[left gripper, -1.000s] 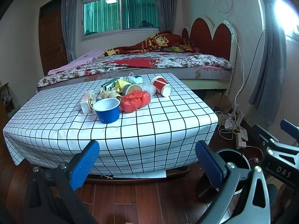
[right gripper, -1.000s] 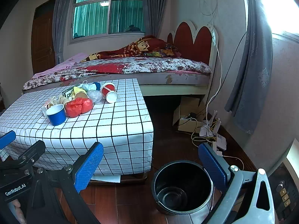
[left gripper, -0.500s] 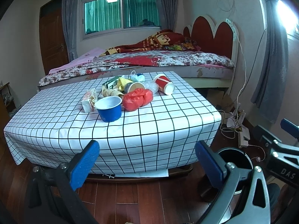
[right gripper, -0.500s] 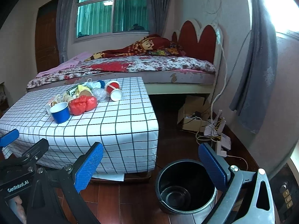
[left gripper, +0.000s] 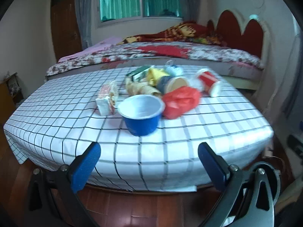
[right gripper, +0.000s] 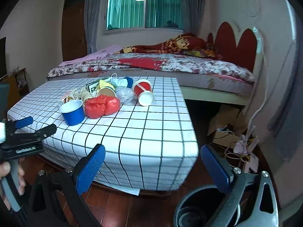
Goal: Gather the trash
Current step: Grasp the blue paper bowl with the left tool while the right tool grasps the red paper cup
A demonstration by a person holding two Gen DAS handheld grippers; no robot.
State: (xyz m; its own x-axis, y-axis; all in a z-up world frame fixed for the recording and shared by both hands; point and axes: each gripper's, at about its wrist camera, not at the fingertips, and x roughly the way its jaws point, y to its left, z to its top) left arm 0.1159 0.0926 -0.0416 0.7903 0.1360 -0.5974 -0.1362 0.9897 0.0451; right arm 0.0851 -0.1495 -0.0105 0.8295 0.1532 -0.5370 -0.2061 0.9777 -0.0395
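A pile of trash lies on the checked table (left gripper: 170,132): a blue cup (left gripper: 141,113), a crumpled red bag (left gripper: 180,100), a tipped red paper cup (left gripper: 209,83), a small carton (left gripper: 107,100) and wrappers. The right wrist view shows the blue cup (right gripper: 73,112), the red bag (right gripper: 102,105) and the red cup (right gripper: 144,92). My left gripper (left gripper: 148,167) is open and empty, before the table's near edge, facing the blue cup. My right gripper (right gripper: 152,167) is open and empty at the table's corner, above a black bin (right gripper: 195,213). The left gripper also shows in the right wrist view (right gripper: 34,125).
A bed (right gripper: 170,64) with a red headboard stands behind the table. Cables and a cardboard box (right gripper: 227,124) lie on the wooden floor at the right. A door (left gripper: 64,26) is at the back left.
Both grippers have moved forward toward the table, so the trash pile looks larger. The left one has swung left. Both stay open.
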